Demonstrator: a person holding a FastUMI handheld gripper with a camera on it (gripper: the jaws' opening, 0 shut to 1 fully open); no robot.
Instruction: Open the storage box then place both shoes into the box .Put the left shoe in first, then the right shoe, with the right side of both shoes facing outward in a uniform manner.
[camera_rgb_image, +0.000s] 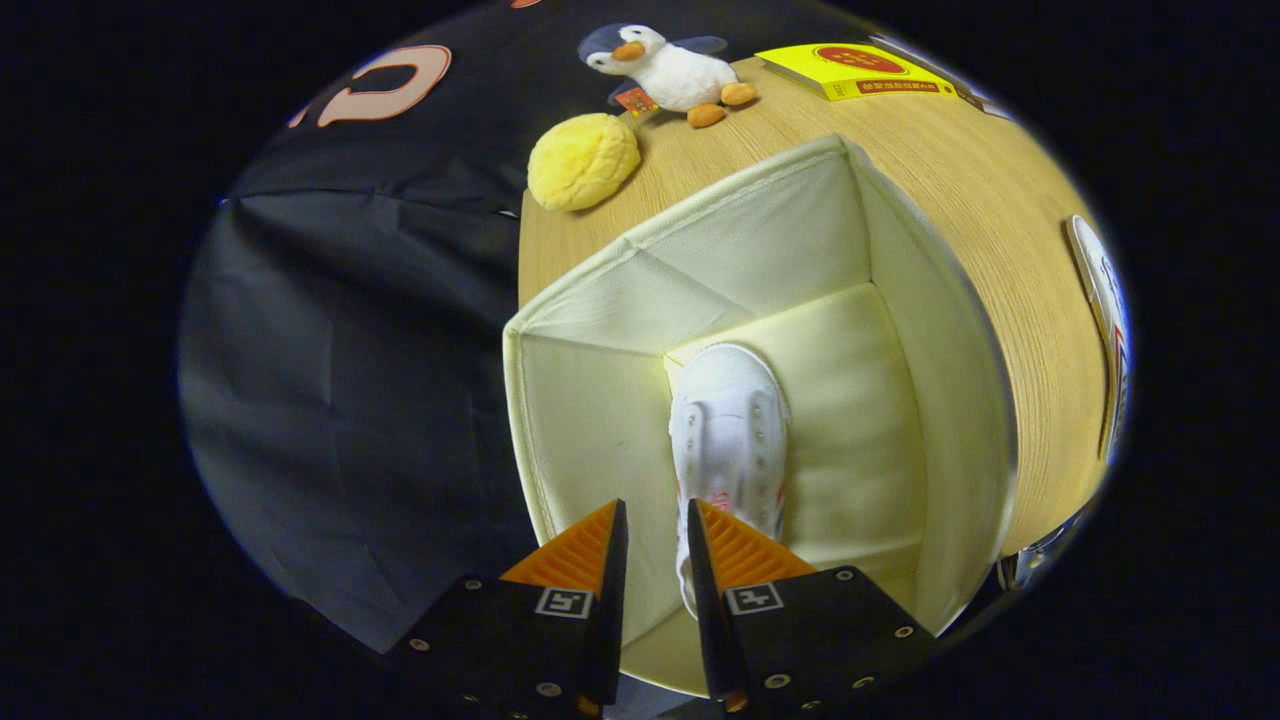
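From the gripper view, the white shoe (730, 430) lies inside the open cream storage box (950, 400) on its floor, long axis running away from the tool (657, 530), toe pointing to the far wall. Its heel end is hidden behind the orange fingers (740, 550). The fingers stand a little apart (whether they pinch the heel cannot be told). A second shoe (1100, 320) lies cut off on the wooden surface (980, 170). The yellow book (855, 70) carries writing too small to read.
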